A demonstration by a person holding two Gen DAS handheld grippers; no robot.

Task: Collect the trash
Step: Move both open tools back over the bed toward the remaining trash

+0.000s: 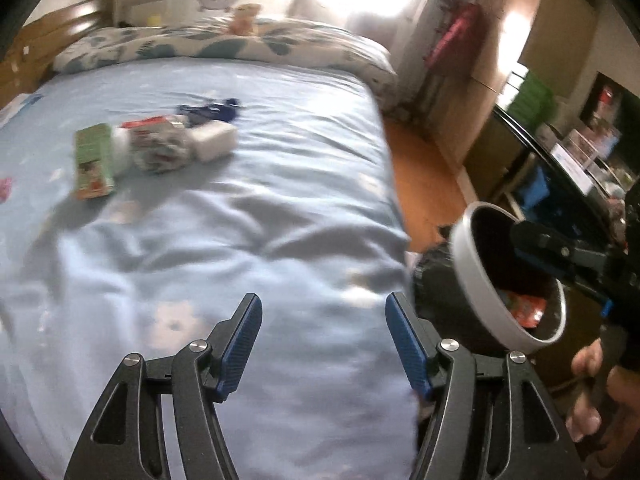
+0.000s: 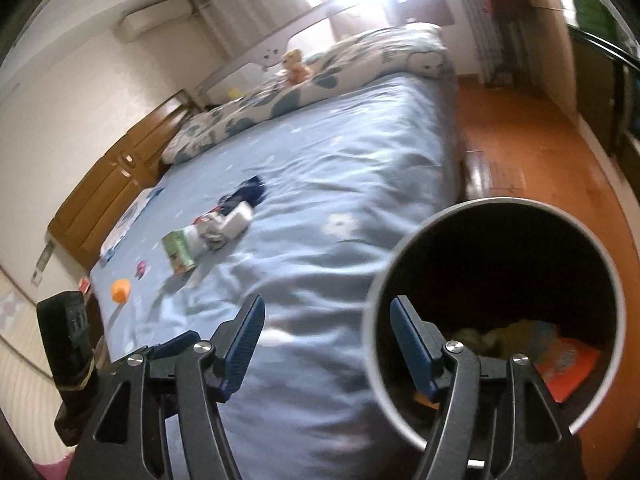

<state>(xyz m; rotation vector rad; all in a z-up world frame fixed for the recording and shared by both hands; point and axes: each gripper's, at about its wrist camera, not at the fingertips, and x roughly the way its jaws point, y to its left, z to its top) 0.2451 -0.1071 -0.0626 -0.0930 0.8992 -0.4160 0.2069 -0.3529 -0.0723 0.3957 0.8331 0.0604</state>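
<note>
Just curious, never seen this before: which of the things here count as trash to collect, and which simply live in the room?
Job: green carton, white box, crumpled wrapper, orange ball, bin.
Lying about: teddy, quilt, wardrobe.

Your bed [image 1: 280, 208] wears a wrinkled pale blue sheet; on it lie a green carton [image 1: 93, 162], crumpled wrappers [image 1: 160, 148], a white box [image 1: 214, 140], and a dark blue scrap [image 1: 212, 110].

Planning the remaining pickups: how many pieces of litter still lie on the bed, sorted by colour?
Green carton: 1
White box: 1
Crumpled white-grey wrapper: 1
Dark blue wrapper: 1
Orange item: 1
Small pink item: 1
Total: 6
</note>
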